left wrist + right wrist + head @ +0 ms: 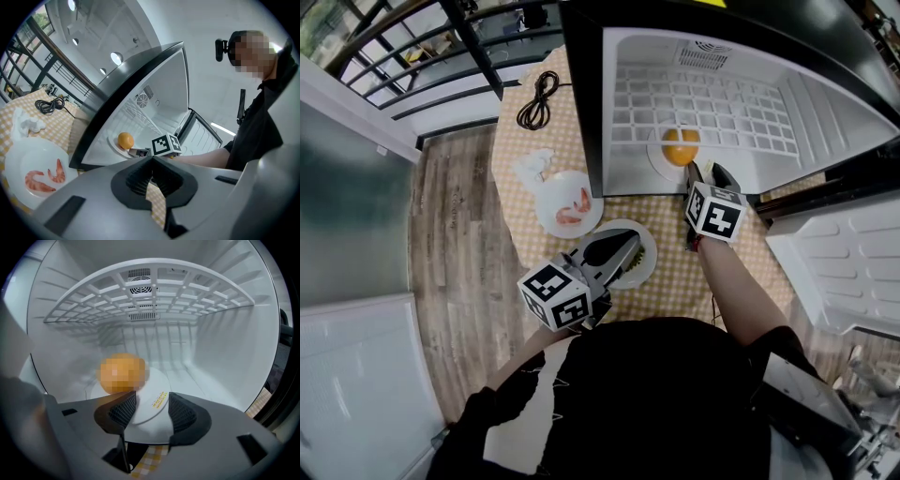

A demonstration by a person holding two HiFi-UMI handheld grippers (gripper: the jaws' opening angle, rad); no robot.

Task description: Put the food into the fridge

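Note:
An orange [680, 147] sits on a white plate [657, 159] on the floor of the small open fridge [787, 141]. My right gripper [708, 176] is at the fridge mouth and stands open; in the right gripper view the plate's [157, 401] near rim lies between the right gripper's [152, 411] pads without being pressed, the orange [123, 373] just beyond the left pad. My left gripper [630, 247] hangs shut and empty over a second plate [647, 270] on the table. A third plate [551, 214] holds two shrimps [574, 208].
The fridge stands on a table with a checked cloth [516, 197]; its door [834, 262] hangs open at the right. A wire shelf [150, 287] spans the fridge's upper part. A crumpled tissue [532, 166] and a black cable [539, 101] lie beyond the shrimp plate.

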